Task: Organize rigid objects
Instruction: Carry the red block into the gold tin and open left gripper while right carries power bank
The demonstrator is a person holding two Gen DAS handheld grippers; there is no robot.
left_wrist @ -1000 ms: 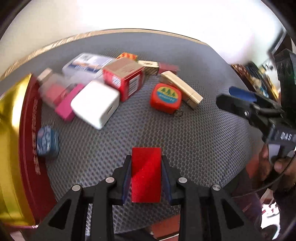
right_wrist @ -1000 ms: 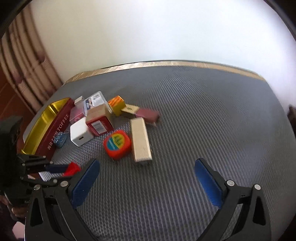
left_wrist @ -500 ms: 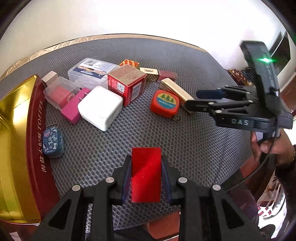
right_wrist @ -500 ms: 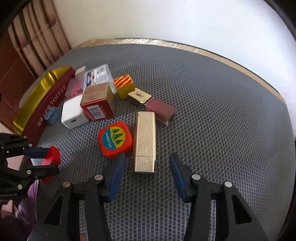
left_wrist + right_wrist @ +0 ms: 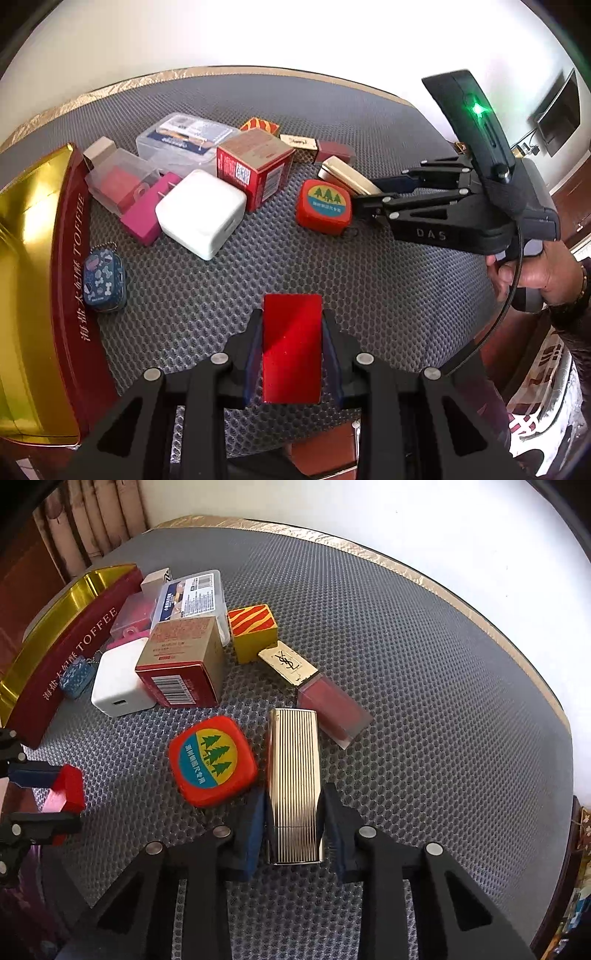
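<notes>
left gripper [image 5: 291,343] clamped on glossy red flat block [image 5: 291,347]. right gripper [image 5: 293,823] closed on ribbed gold metallic case [image 5: 293,782], lying on grey honeycomb mat [image 5: 424,701], beside rounded orange tape measure [image 5: 212,760].

On the tabletop [image 5: 424,701] the ribbed metal case [image 5: 293,782] lies lengthwise between the pads of the right tongs [image 5: 293,834], with the tape measure [image 5: 212,762] just beside it on the left and the lip-gloss bottle [image 5: 321,696] slanting away behind it. Farther back stand the striped block [image 5: 253,631] and — to its left — the carton [image 5: 181,664], the charger cube [image 5: 120,683] and the clear plastic case [image 5: 194,594], all crowded near the toffee tin [image 5: 66,653] along the left edge, against whose wall the small keychain pouch [image 5: 75,674] lies. The left tongs [image 5: 291,350] hold a flat block [image 5: 291,347] near the front edge, well apart from the cluster — the tin to their left.
</notes>
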